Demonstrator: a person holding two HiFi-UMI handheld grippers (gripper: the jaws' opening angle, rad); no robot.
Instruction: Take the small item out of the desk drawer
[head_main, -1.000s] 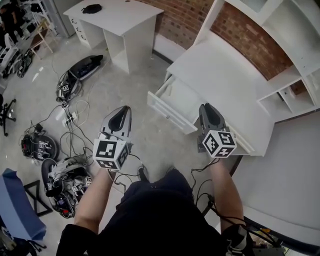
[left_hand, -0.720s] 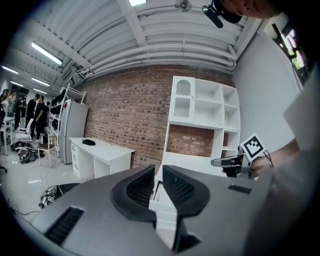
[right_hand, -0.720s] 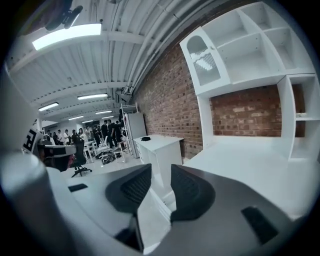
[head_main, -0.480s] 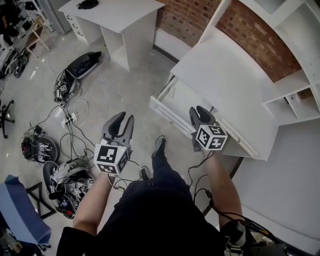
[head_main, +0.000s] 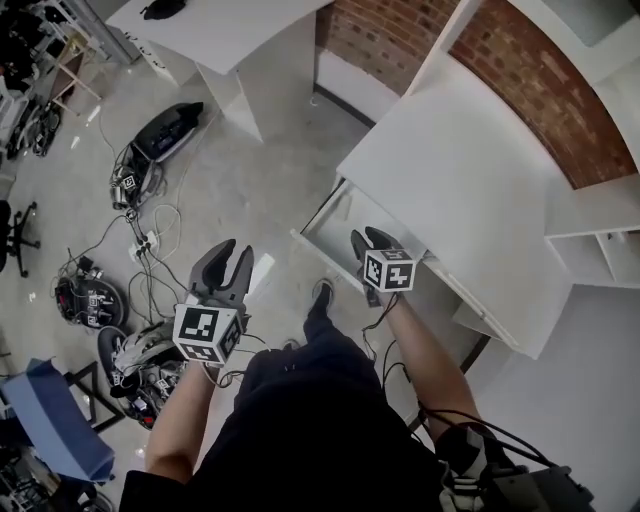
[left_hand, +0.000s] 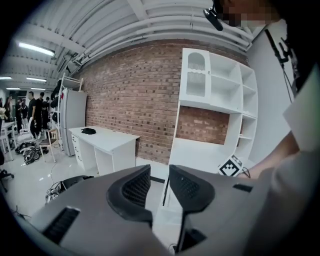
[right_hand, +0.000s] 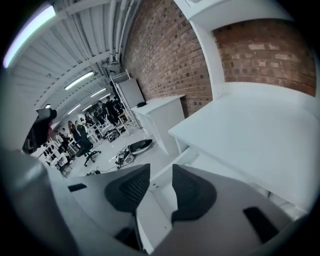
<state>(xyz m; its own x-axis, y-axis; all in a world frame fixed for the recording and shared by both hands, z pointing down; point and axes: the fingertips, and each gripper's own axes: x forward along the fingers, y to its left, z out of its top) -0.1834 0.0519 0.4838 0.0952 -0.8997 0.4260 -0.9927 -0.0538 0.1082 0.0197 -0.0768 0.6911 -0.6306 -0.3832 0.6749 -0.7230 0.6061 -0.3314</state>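
**Both grippers empty, the right one at the open drawer**

We look down on a white bench (head_main: 470, 190) that stands against a brick wall (head_main: 400, 30), with a white shelf unit (head_main: 600, 240) at its right. Under the left end of the bench the drawer (head_main: 322, 208) is pulled out towards us, and its pale inside shows.

Our right gripper (head_main: 370, 240) hangs over the near right part of the drawer and points down into it. Its fingers have just been opening. They are now spread, with nothing between them; in the right gripper view only the drawer's white walls show through the gap. We cannot make out the small item in any view, since the inside of the drawer looks evenly white and the right gripper covers part of it.

Our left gripper (head_main: 232, 262) is well to the left of the drawer, over the grey floor (head_main: 240, 170), and it touches nothing. Its fingers are also spread and hold nothing.

A dark shoe (head_main: 321, 293) shows on the floor between the two grippers. Farther left lie tangled cables (head_main: 150, 240) and loose equipment. At the far left stands a second bench (head_main: 220, 25) with a dark object (head_main: 162, 8) on it.
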